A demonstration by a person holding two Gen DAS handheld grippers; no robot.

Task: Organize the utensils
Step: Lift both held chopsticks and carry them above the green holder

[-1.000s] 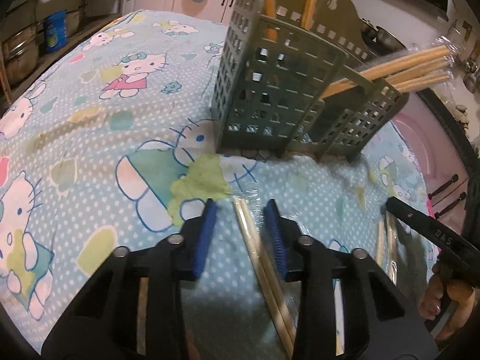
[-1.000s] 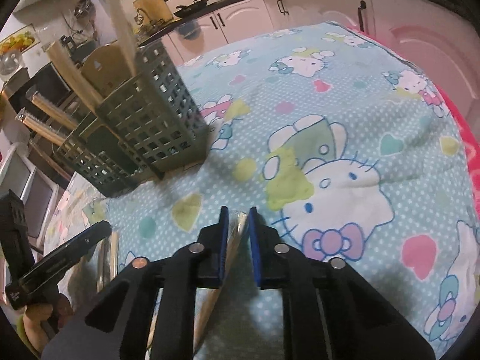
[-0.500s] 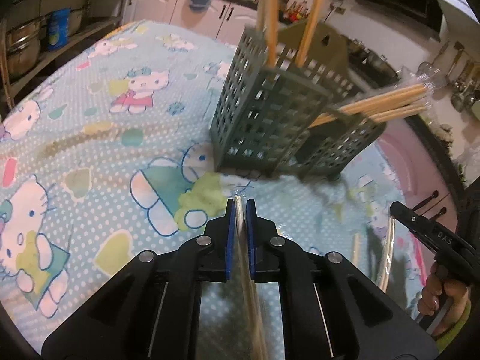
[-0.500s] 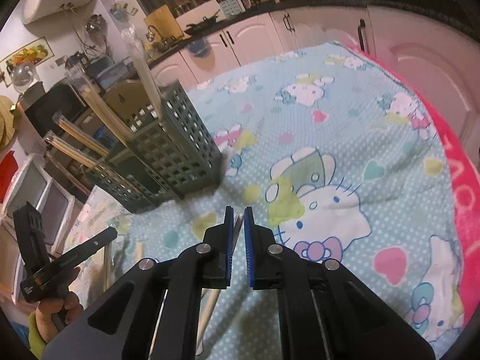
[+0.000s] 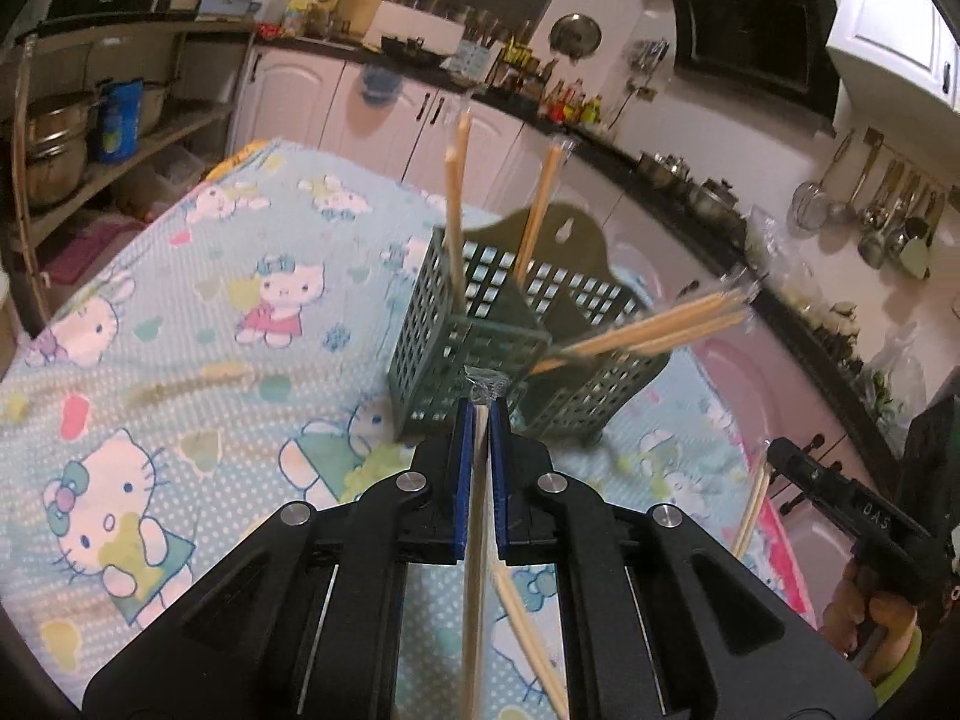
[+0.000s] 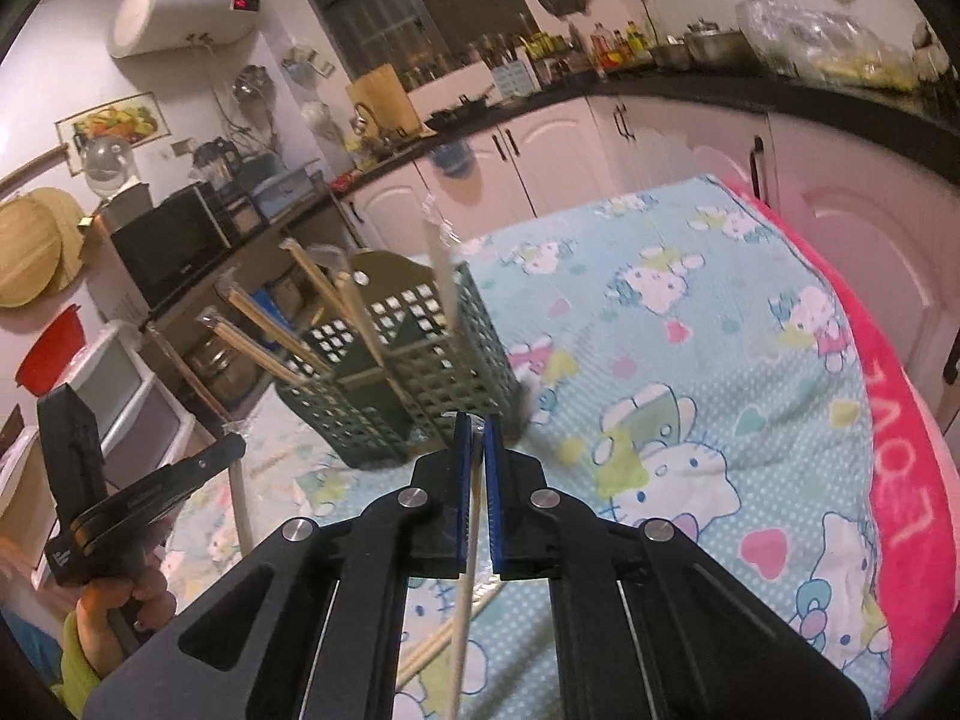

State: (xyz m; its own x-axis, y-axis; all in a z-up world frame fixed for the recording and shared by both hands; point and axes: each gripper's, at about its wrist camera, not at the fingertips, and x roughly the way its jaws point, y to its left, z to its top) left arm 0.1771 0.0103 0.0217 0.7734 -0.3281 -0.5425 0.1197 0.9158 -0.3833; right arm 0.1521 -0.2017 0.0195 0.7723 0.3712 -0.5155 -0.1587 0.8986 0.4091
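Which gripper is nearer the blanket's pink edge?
Right. The right gripper is on the pink edge's side; the left gripper lies beyond it, farther from that edge.

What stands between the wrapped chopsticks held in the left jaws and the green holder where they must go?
Nothing visible. The left gripper is shut on wrapped chopsticks, raised just before the green utensil holder. Only open air lies between. Chopsticks already in the holder fill part of its compartments, two upright and others leaning right.
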